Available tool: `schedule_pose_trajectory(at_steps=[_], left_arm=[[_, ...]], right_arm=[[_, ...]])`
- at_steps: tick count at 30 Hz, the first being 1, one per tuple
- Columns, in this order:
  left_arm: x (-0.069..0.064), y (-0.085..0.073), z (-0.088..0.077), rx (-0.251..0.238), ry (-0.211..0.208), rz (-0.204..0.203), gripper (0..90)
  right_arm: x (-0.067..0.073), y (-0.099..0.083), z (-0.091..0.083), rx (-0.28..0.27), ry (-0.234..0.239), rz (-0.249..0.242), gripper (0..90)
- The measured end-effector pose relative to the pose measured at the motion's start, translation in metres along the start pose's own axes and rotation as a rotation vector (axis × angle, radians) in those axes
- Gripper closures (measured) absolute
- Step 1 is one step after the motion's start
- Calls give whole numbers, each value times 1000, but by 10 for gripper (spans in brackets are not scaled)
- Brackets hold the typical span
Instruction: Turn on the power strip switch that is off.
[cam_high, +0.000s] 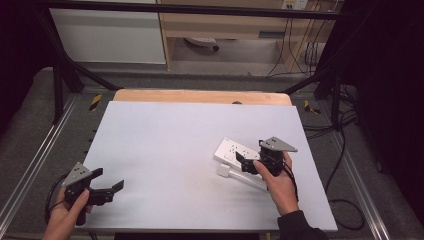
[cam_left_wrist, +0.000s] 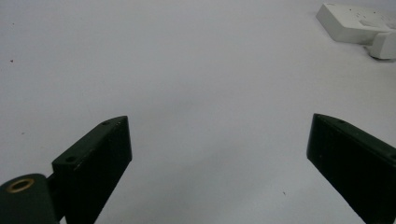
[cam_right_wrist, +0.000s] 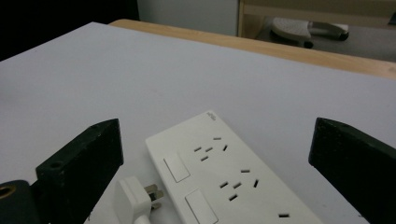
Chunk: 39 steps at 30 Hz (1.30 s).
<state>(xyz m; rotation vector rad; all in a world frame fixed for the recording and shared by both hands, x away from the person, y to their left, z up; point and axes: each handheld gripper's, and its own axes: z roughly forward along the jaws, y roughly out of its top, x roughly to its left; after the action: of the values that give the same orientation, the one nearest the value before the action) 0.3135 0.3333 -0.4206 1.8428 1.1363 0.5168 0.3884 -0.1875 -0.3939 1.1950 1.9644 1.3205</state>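
A white power strip (cam_high: 226, 149) lies flat on the white table top (cam_high: 170, 145), right of the middle. A white plug (cam_high: 223, 171) with its cable lies on the table just beside the strip's near edge, its prongs out of any socket. In the right gripper view the power strip (cam_right_wrist: 224, 172) and the plug (cam_right_wrist: 133, 198) lie below the wide-apart jaws. My right gripper (cam_high: 243, 163) hovers over the strip, open, holding nothing. My left gripper (cam_high: 109, 179) rests near the front left corner, open and empty. From the left gripper (cam_left_wrist: 218, 121) the strip (cam_left_wrist: 352, 23) lies far off.
A wooden edge (cam_high: 200, 96) borders the table's far side. Black frame posts (cam_high: 60, 75) stand at the back corners, with cables (cam_high: 345, 165) on the floor to the right. Bare white surface spreads between the two grippers.
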Motion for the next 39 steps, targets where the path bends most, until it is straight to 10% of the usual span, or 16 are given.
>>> schedule_pose_trajectory(at_steps=[17, 39], left_arm=[[-1, 1, -1, -10, -9, 1, 66], [-2, 1, 0, -6, -13, -3, 66]], right_arm=[[-23, 4, -42, -91, -112, 30, 20], [-72, -34, -99, -125, -226, 103, 25]])
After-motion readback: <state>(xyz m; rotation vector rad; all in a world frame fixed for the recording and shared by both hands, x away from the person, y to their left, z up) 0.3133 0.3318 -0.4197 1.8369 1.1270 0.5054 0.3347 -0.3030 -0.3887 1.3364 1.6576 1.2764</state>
